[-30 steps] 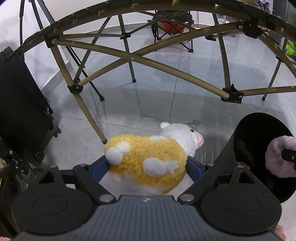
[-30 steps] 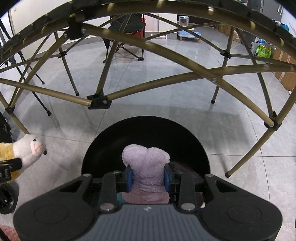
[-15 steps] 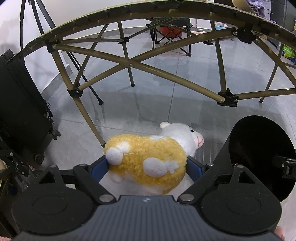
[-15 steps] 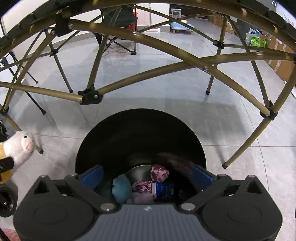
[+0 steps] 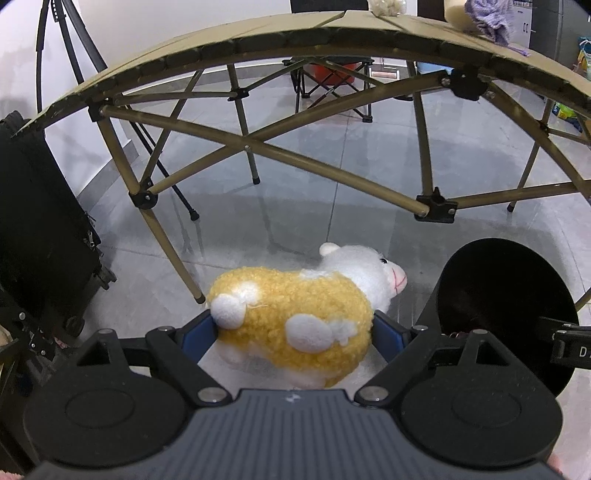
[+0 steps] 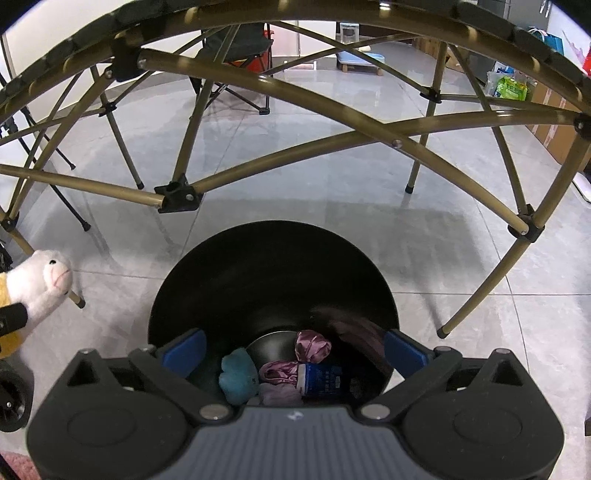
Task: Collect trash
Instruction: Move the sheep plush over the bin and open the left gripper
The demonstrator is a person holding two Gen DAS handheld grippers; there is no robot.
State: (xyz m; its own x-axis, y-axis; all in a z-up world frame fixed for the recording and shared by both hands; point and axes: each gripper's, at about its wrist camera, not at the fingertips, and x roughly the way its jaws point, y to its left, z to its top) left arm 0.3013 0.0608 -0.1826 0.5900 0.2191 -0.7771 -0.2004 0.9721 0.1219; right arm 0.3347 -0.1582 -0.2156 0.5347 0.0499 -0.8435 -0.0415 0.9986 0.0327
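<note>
My left gripper point(image 5: 295, 328) is shut on a yellow and white plush sheep point(image 5: 295, 314), held above the floor to the left of a black round bin point(image 5: 506, 295). The sheep's white head also shows at the left edge of the right wrist view point(image 6: 40, 284). My right gripper point(image 6: 295, 350) is open and empty, directly over the bin point(image 6: 273, 273). Inside the bin lie a pale purple plush point(image 6: 279, 393), a teal plush point(image 6: 238, 376), pink satin cloth point(image 6: 312, 345) and a blue packet point(image 6: 321, 378).
A folding table with a gold tube frame point(image 5: 332, 173) arches over both grippers; its legs point(image 6: 476, 295) stand close beside the bin. A black suitcase point(image 5: 40, 236) is on the left. A purple knit item point(image 5: 487, 18) lies on the tabletop. A camp chair point(image 6: 236, 62) stands beyond.
My right gripper opened and the purple plush fell from it into the bin. The left gripper lifted slightly, still holding the sheep.
</note>
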